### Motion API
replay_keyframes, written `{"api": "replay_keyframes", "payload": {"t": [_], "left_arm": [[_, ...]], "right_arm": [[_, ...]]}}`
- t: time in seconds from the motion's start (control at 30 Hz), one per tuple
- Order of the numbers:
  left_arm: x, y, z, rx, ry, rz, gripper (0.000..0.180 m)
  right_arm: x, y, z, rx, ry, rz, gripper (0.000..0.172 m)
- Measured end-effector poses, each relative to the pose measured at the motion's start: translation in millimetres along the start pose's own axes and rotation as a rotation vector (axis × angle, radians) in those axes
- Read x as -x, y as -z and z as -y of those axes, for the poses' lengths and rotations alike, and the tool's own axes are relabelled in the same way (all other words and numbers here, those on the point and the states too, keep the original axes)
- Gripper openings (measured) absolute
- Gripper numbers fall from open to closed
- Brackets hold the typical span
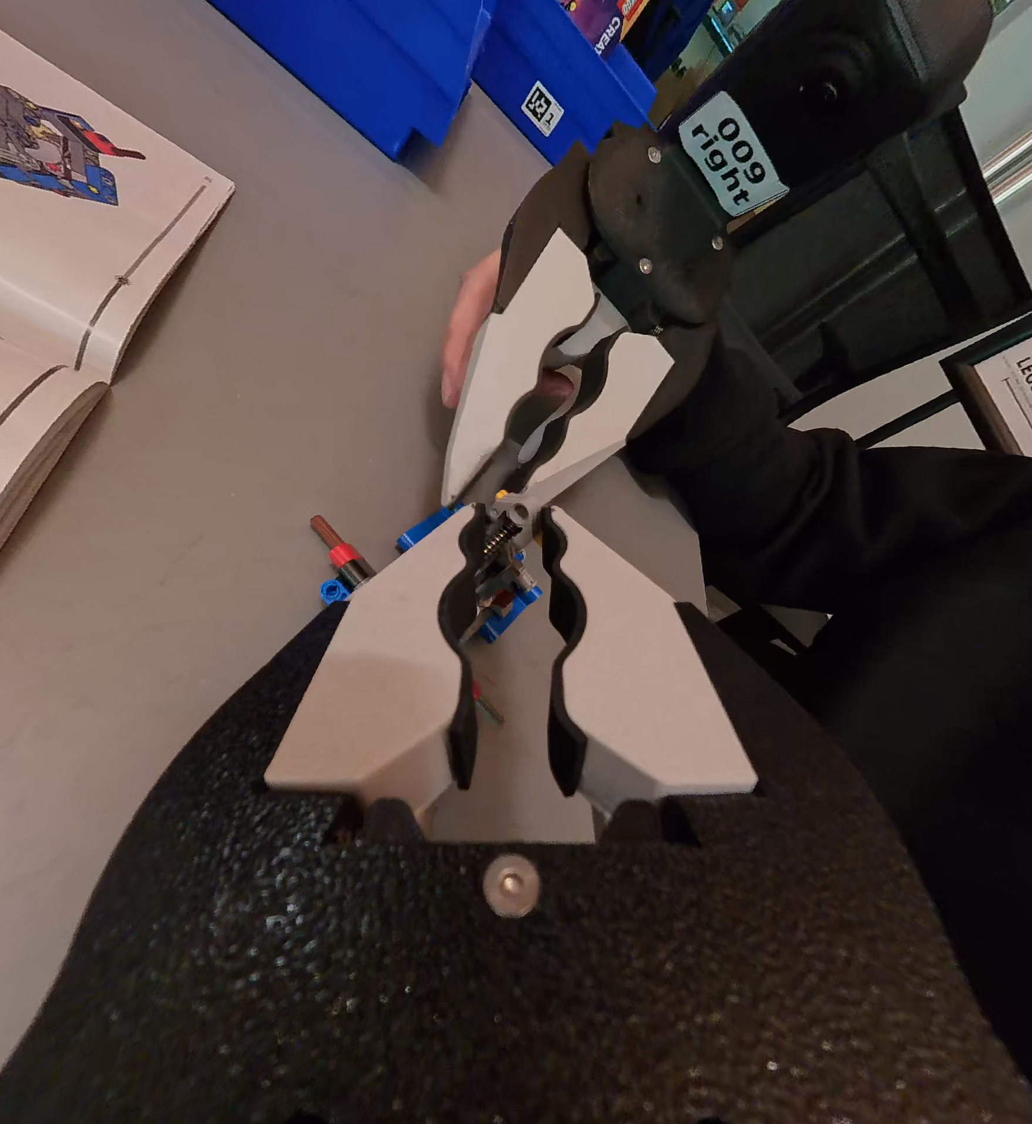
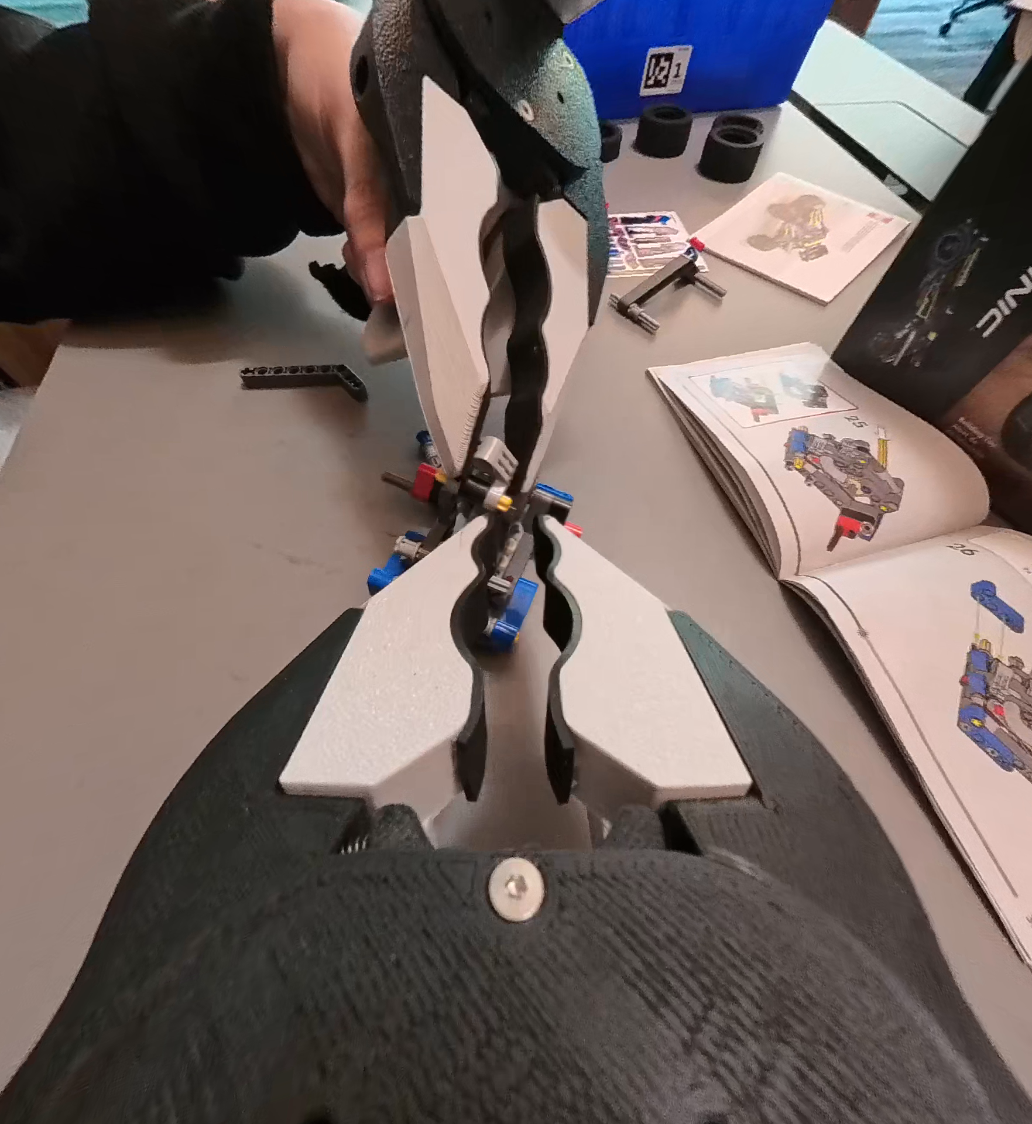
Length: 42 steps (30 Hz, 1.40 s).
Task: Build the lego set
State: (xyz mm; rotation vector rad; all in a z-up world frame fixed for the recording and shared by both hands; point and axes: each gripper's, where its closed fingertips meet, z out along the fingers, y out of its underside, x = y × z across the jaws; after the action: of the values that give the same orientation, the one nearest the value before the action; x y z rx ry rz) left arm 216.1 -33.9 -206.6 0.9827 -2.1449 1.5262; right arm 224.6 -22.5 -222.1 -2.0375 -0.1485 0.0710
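Observation:
A small brick assembly of blue, grey and black parts (image 1: 525,599) stands on the grey table (image 1: 288,365). It carries a spring strut, a yellow-tipped pin and a red bush. My left gripper (image 1: 510,517) is shut on its upper grey connector and spring strut. In the right wrist view the left gripper (image 2: 492,471) comes down from above onto that grey connector. My right gripper (image 2: 510,524) is closed narrowly on the thin grey parts of the assembly (image 2: 516,599), just under the yellow pin. In the left wrist view the right gripper (image 1: 501,489) meets the left one tip to tip.
An open instruction booklet (image 2: 866,486) lies at the right and shows in the left wrist view (image 1: 45,304). Blue bins (image 2: 683,61), black tyres (image 2: 665,131), a dark box (image 2: 987,243), a thin booklet (image 2: 805,237), a grey L-beam (image 2: 303,377) and an axle piece (image 2: 665,286) lie around. My two grippers' fingertips are within a few centimetres of each other. Both grippers' tips are roughly 15 cm from the grey L-beam (image 2: 303,377).

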Motion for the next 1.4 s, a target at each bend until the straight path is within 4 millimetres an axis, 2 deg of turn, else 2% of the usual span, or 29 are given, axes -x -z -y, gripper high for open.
{"api": "replay_keyframes", "payload": {"t": [0.17, 0.23, 0.77, 1.4], "left_arm": [[-7, 1, 1, -0.007, -0.012, -0.029, 0.015], [-5, 2, 0, 0.002, -0.023, -0.009, 0.015], [3, 2, -4, 0.08, -0.032, 0.117, 0.014], [0, -1, -11, 0.169, -0.019, 0.008, 0.014]], "right_arm": [[7, -2, -4, 0.0, 0.0, 0.032, 0.007], [6, -2, -3, -0.003, 0.001, 0.025, 0.002], [4, 9, 5, -0.096, 0.029, -0.107, 0.001], [6, 7, 3, -0.078, 0.071, -0.103, 0.0]]}}
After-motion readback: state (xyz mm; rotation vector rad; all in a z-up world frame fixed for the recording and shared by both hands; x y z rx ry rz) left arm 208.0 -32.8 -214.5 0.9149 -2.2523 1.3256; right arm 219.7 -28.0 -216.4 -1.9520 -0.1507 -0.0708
